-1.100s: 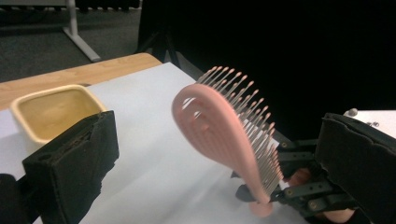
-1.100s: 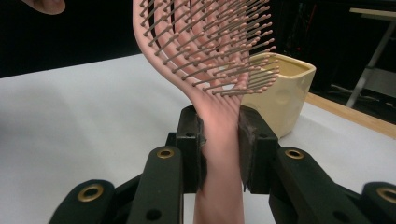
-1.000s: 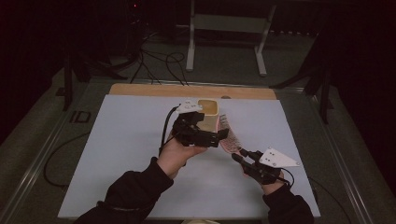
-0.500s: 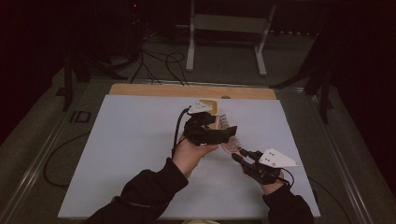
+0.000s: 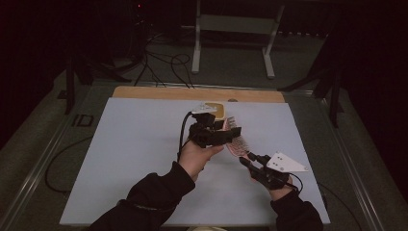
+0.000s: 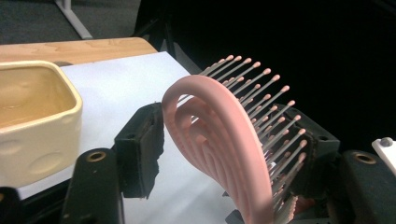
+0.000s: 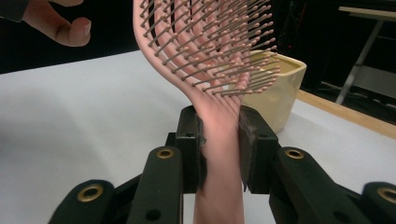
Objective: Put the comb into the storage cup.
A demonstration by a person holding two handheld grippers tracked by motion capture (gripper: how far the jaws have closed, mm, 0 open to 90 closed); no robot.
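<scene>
The pink plastic hairbrush with open loops and ball-tipped bristles [image 5: 236, 142] is held up off the bench, just right of centre in the high view. The right gripper [image 7: 219, 149] has its fingers clenched on the handle, both pads pressed flat against the neck below the bristles. The left gripper [image 5: 217, 137] has just been closing its fingers round the brush head. In the left gripper view the arched back of the head sits between the pads; the left pad [image 6: 142, 147] is about touching the rim and the other pad is hidden behind the bristles, so I cannot tell whether it has bitten yet.

What worries me is the handover. The head is curved, springy and slotted, so a pad landing on the bristles instead of the frame could slide off. If the right fingers let go before the left have a firm hold, the brush would likely drop onto the white bench sheet [image 5: 144, 159].

The cream-yellow ceramic dish with dimpled sides [image 6: 32, 116] stands just behind the brush, upper centre in the high view. As far as its inside shows, nothing is in it.
</scene>
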